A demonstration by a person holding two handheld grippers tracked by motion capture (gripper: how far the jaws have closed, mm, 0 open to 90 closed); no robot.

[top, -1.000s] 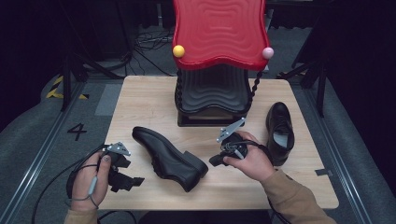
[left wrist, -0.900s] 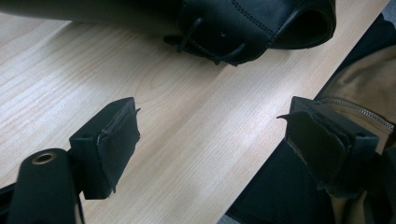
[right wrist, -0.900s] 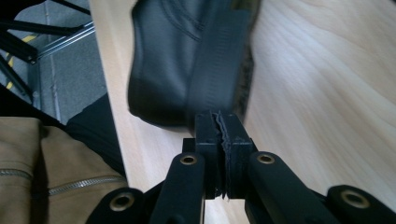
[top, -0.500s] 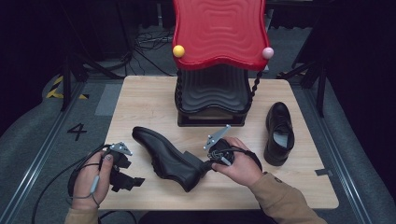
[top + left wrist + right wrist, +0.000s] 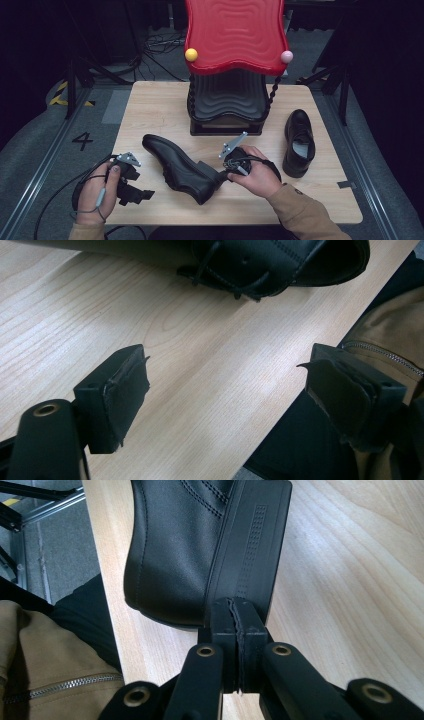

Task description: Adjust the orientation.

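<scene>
A black leather shoe (image 5: 180,167) lies on its side in the middle of the wooden table (image 5: 150,110), toe to the back left, heel to the front right. My right gripper (image 5: 222,176) is shut, with nothing between its pads; its tips (image 5: 235,605) rest against the shoe's heel (image 5: 250,545). At the table's front left corner my left gripper (image 5: 142,186) is held open, its jaws (image 5: 225,385) wide apart over bare wood, with the shoe (image 5: 270,265) a little beyond them. A second black shoe (image 5: 299,142) stands upright at the right.
A black ribbed stand (image 5: 227,100) with a big red wavy top (image 5: 235,35) occupies the back middle of the table. A yellow ball (image 5: 191,54) and a pink ball (image 5: 286,56) sit at its sides. Cables trail off the left edge.
My right hand has shifted left, away from the upright shoe, bringing its shut jaws up to the heel of the lying shoe. The left hand has stayed put.
</scene>
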